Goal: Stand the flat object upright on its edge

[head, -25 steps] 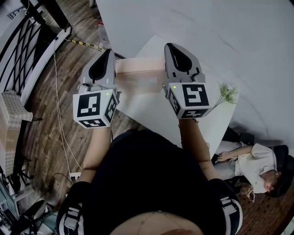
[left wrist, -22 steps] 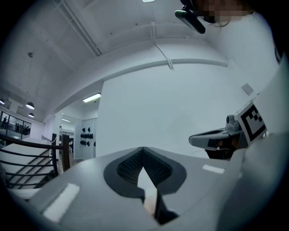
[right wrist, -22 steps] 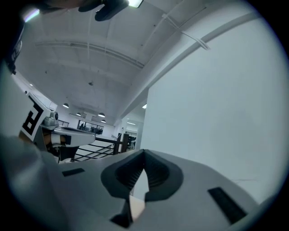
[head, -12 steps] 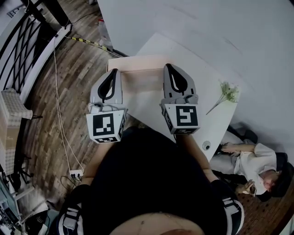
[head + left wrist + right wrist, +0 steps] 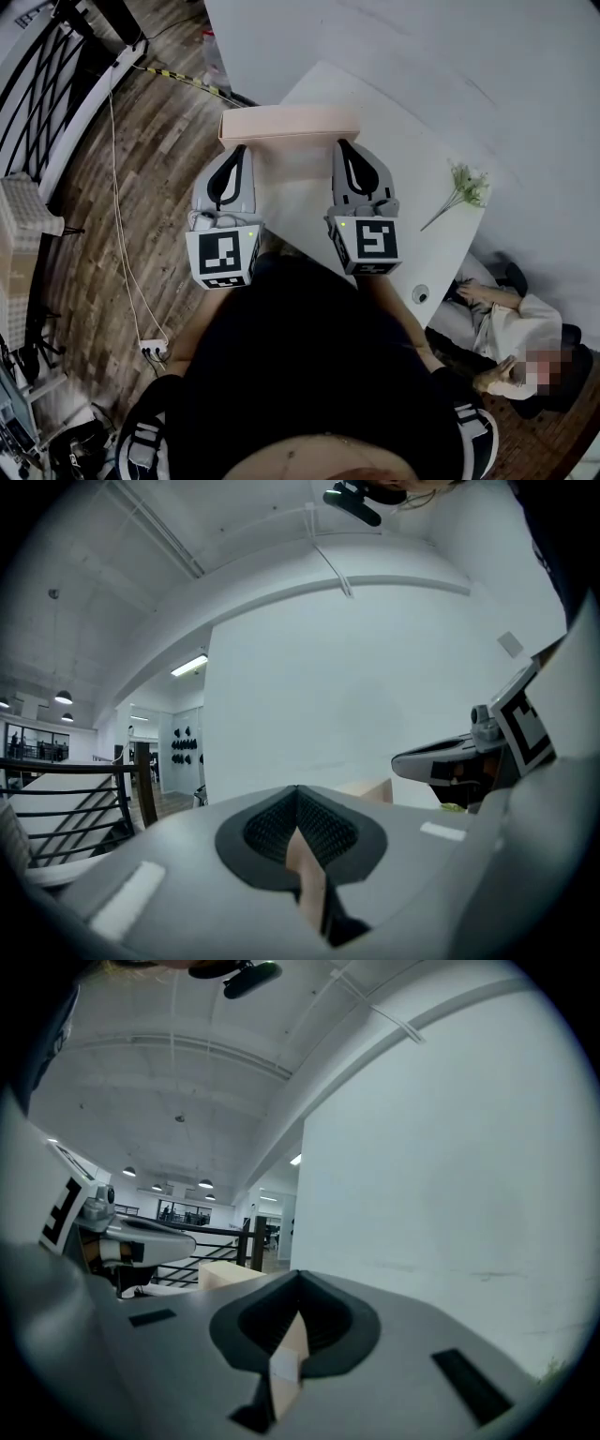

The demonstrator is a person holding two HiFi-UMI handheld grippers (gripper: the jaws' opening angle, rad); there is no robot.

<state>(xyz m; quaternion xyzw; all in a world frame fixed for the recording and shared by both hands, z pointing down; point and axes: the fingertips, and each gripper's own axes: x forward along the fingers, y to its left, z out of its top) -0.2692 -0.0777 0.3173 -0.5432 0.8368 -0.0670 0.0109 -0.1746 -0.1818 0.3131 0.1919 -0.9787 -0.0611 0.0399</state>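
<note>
Table (image 5: 403, 173): white, running from the centre to the right of the head view.
Flat object (image 5: 291, 125): pale beige, at the table's upper-left corner in the frame. Its long top edge faces the camera, and it spans the gap between the two gripper tips. I cannot tell whether it rests on the table.
Left gripper (image 5: 235, 150): at the object's left end, jaws pinched together on a thin beige strip of it.
Right gripper (image 5: 346, 146): at the object's right end, jaws likewise clamped on a thin beige strip.
Flower sprig (image 5: 461, 187): lies near the table's right edge, well apart from the grippers.
</note>
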